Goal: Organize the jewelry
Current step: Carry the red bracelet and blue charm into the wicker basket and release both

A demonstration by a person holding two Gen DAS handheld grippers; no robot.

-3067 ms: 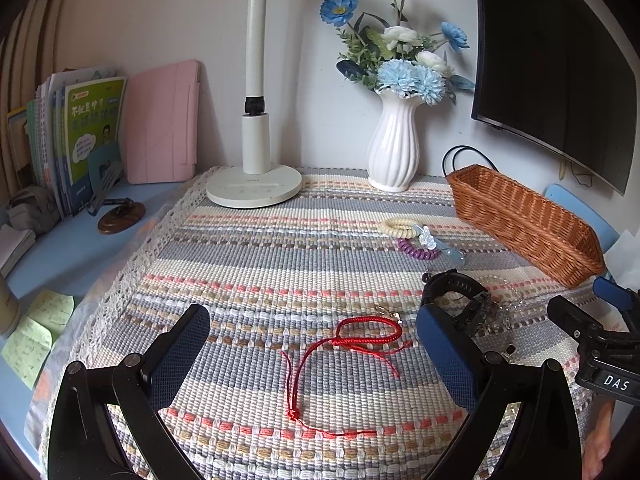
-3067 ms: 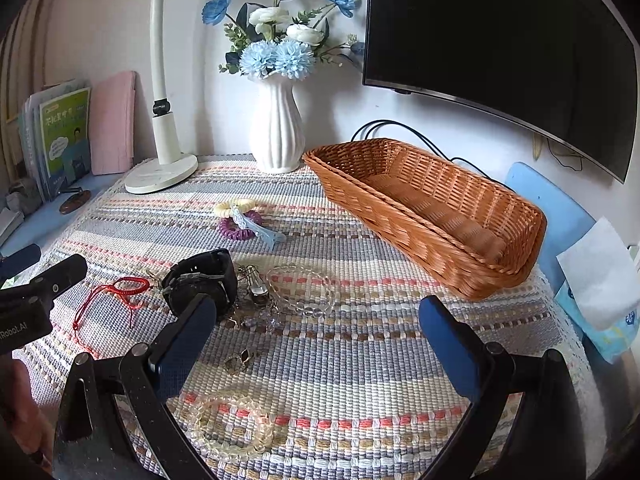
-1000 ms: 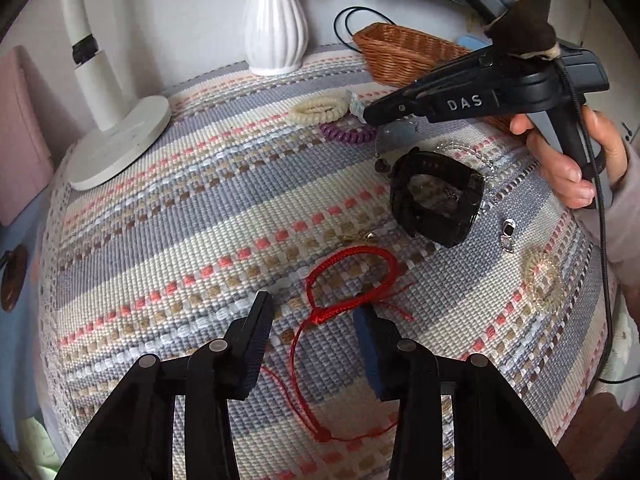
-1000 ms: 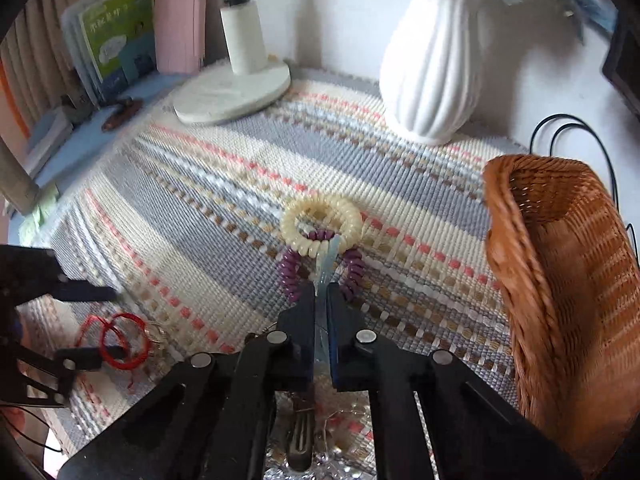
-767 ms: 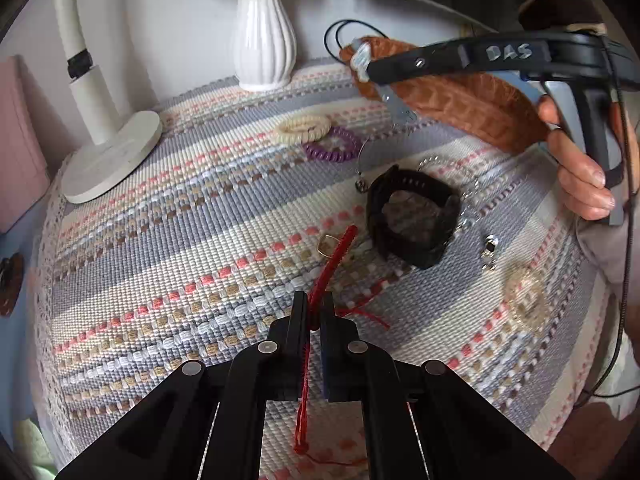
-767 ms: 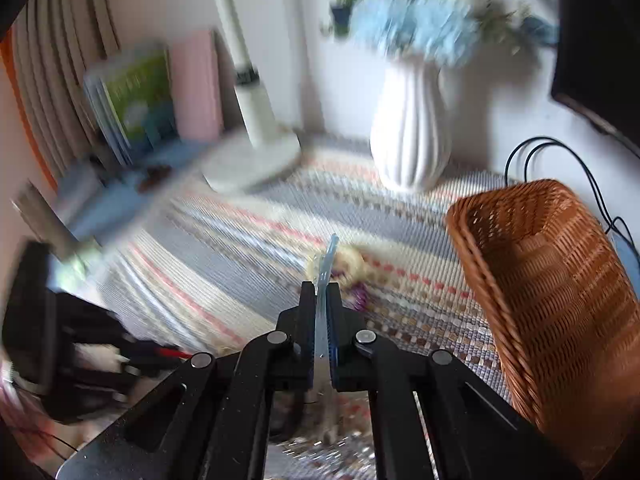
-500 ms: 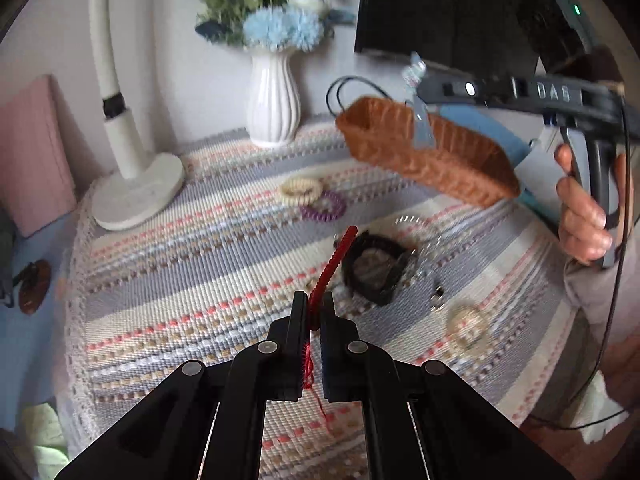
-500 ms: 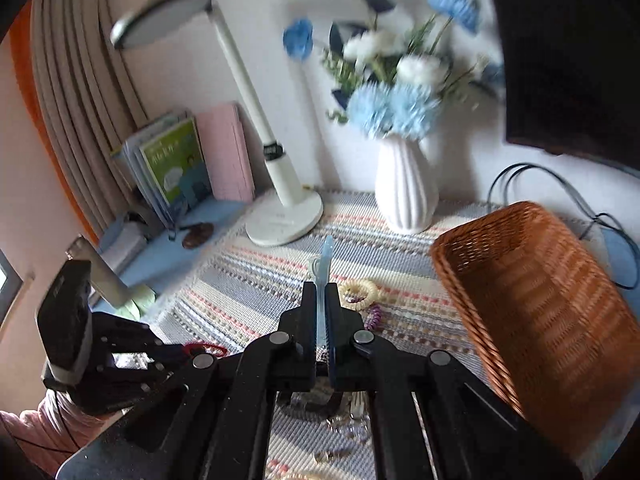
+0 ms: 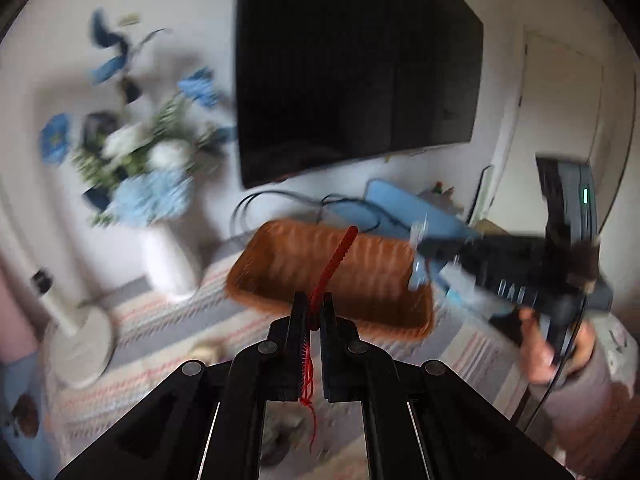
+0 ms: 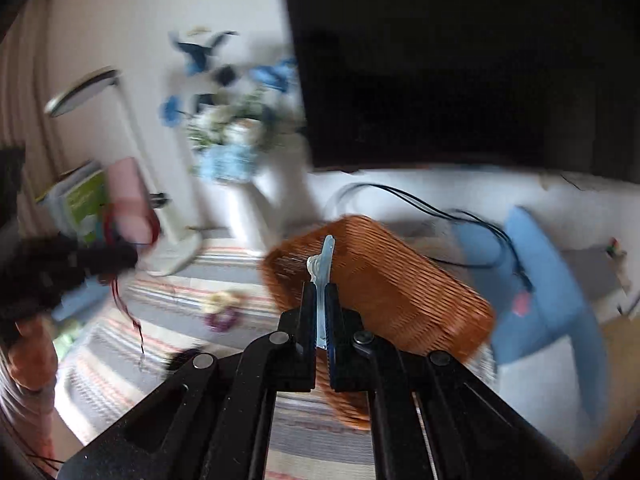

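Note:
My left gripper [image 9: 314, 306] is shut on a red string bracelet [image 9: 335, 262], held in the air in front of the brown wicker basket [image 9: 360, 308]. My right gripper [image 10: 320, 296] is shut on a pale blue hair clip [image 10: 323, 268], held above the near end of the basket [image 10: 400, 296]. In the left wrist view the right gripper [image 9: 420, 256] hangs over the basket's right end with the clip. In the right wrist view the left gripper [image 10: 124, 258] is at the far left, red string [image 10: 120, 300] dangling. A cream and a purple hair tie [image 10: 222, 314] lie on the striped mat.
A white vase of blue flowers [image 9: 168, 264] and a white lamp base [image 9: 80, 344] stand left of the basket. A dark monitor [image 9: 352, 80] hangs behind it. A blue pad [image 10: 540, 280] lies right of the basket. Both views are motion-blurred.
Both grippers have lifted their items off the mat and swung up and right toward the basket. The red bracelet and the blue clip stay clamped.

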